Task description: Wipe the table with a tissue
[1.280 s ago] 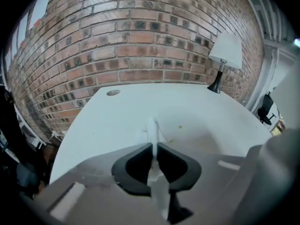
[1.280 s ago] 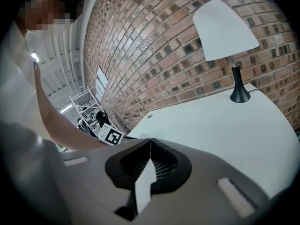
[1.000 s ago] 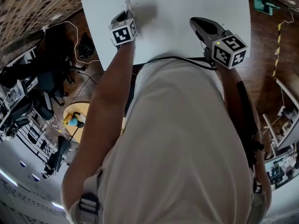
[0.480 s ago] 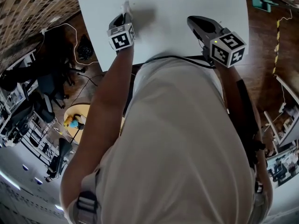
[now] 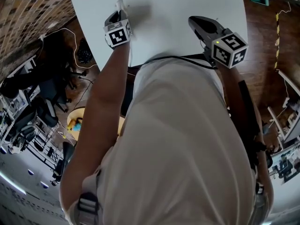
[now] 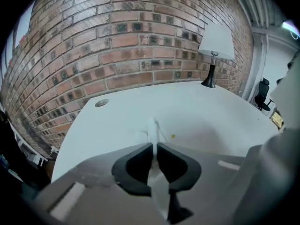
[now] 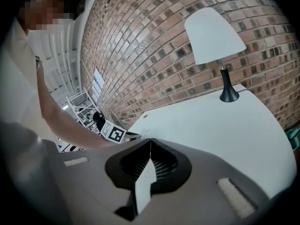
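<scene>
The white tissue [image 6: 152, 128] is pinched between the jaws of my left gripper [image 6: 153, 146], and its free end touches the white table [image 6: 211, 111] just beyond the tips. In the head view the left gripper [image 5: 119, 11] stands near the table's left edge with the tissue [image 5: 122, 4] poking out ahead of it. A small yellow speck [image 6: 173, 136] lies on the table right of the tissue. My right gripper [image 5: 193, 21] hovers over the table's near right part. Its jaws [image 7: 150, 142] are shut with nothing between them.
A lamp with a white shade [image 6: 215, 43] stands at the table's far right, by the brick wall [image 6: 117, 41]. A round cable hole [image 6: 101, 103] sits at the table's far left. Chairs and cables [image 5: 51, 88] crowd the floor to the left. The person's torso [image 5: 183, 144] hides the table's near edge.
The head view has shifted a little, bringing the table's cable hole into sight. The left gripper has rolled slightly with the tissue. The right gripper has kept still.
</scene>
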Motion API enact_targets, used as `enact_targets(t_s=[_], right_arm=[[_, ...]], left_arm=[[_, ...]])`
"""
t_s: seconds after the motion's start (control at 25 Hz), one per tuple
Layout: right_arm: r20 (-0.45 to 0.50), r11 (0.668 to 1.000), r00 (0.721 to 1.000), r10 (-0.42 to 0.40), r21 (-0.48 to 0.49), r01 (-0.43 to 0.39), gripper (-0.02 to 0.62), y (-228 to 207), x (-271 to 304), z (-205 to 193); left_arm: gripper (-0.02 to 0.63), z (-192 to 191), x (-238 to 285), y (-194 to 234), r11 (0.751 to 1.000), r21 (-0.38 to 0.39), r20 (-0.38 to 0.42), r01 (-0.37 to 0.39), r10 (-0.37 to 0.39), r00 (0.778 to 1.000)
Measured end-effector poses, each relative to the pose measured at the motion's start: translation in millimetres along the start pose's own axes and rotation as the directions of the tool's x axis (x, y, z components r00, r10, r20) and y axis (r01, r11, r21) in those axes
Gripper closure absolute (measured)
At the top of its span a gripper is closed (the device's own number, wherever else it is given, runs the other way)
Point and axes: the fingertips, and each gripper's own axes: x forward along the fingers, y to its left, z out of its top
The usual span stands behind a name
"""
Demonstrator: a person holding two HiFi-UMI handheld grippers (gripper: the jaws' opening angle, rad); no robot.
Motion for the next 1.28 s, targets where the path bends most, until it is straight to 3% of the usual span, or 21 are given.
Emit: enact_targets(t_s=[0.24, 0.44, 0.6, 0.8, 0.92, 1.08, 1.16, 1.28], right_arm=[[0.007, 1.0, 1.0, -0.01, 0.009, 0.01, 0.586, -6.1, -6.9, -1.5], [0.007, 1.0, 1.0, -0.012, 0.015, 0.012, 0.586, -7.0, -8.7, -4.4], [0.018, 1.0, 1.0, -0.015, 0.019, 0.015, 0.586, -8.9, -9.9, -4.4], [0.026, 1.0, 1.0, -0.011, 0.026, 0.01, 0.586, -8.3, -7.1, -4.0], [0.032, 1.0, 0.999, -0.007, 0.029, 0.007, 0.586, -9.6, -6.9, -0.8], [0.031, 1.0, 1.0, -0.003, 0.026, 0.003, 0.586, -11.7, -4.2, 1.4], [0.029, 1.0, 1.0, 0.002, 0.025, -0.003, 0.586, -11.1, -3.0, 0.1], [0.022, 1.0, 1.0, 0.004, 0.025, -0.005, 0.586, -10.6, -2.8, -3.6]], left_arm=[[0.577, 12.8, 5.7, -19.2, 0.999, 0.044, 0.002, 0.029, -0.029, 1.0], [0.575, 19.1, 13.4, -46.3, 0.986, 0.106, 0.0, 0.129, -0.13, 0.991], [0.575, 17.0, 10.0, -77.5, 0.958, 0.184, -0.027, 0.218, -0.217, 0.976], [0.574, 8.4, -3.0, -97.0, 0.936, 0.117, -0.019, 0.332, -0.332, 0.943], [0.572, 15.6, -20.5, -80.4, 0.96, 0.09, 0.066, 0.265, -0.271, 0.96], [0.571, 6.2, -33.1, -19.0, 0.99, -0.068, 0.098, 0.122, -0.115, 0.989], [0.572, -2.1, -34.3, 1.5, 0.988, -0.116, 0.082, 0.101, -0.092, 0.992], [0.572, -2.8, -30.8, 0.6, 0.986, -0.111, 0.066, 0.123, -0.116, 0.991]])
